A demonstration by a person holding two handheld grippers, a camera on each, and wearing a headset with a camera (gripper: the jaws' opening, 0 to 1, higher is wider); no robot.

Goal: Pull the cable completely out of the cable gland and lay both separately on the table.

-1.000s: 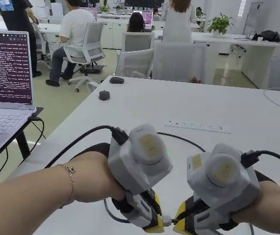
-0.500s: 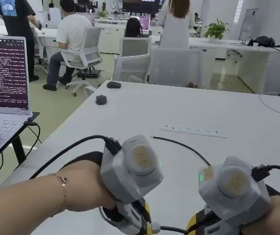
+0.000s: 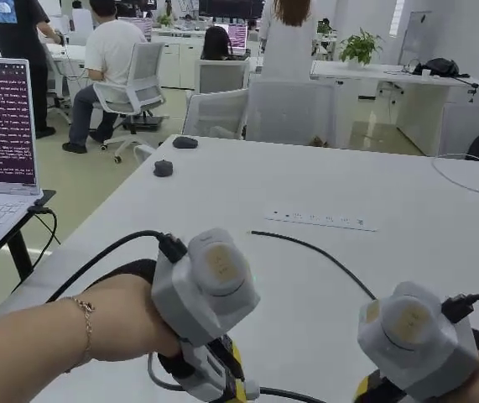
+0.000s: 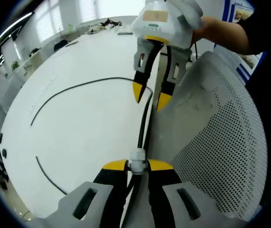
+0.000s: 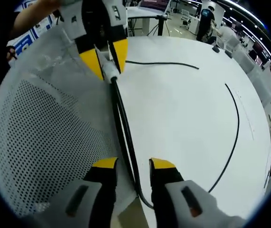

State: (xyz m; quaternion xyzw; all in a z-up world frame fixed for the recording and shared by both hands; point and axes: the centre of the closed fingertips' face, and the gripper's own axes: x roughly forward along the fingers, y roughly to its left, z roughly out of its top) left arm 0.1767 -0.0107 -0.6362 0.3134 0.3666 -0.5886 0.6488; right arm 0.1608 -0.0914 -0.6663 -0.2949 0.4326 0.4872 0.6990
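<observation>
While the white cable gland (image 4: 137, 156) sits pinched tight in the left gripper (image 4: 137, 165), the black cable (image 4: 144, 118) comes out of it and runs straight into the right gripper (image 5: 134, 164), whose jaws stand apart, not squeezing it. All this hangs right at the desk (image 4: 78, 118) edge.

From the headset we are looking forward and down across the white table (image 3: 323, 189) toward the office behind, close over its near edge. Riding low on the left gripper (image 4: 137, 166), tight against the cable gland (image 4: 137, 156), and on the right gripper (image 5: 134, 164), we are facing one another along the cable (image 4: 144, 118), both views sharing that stretch and the tabletop.
</observation>
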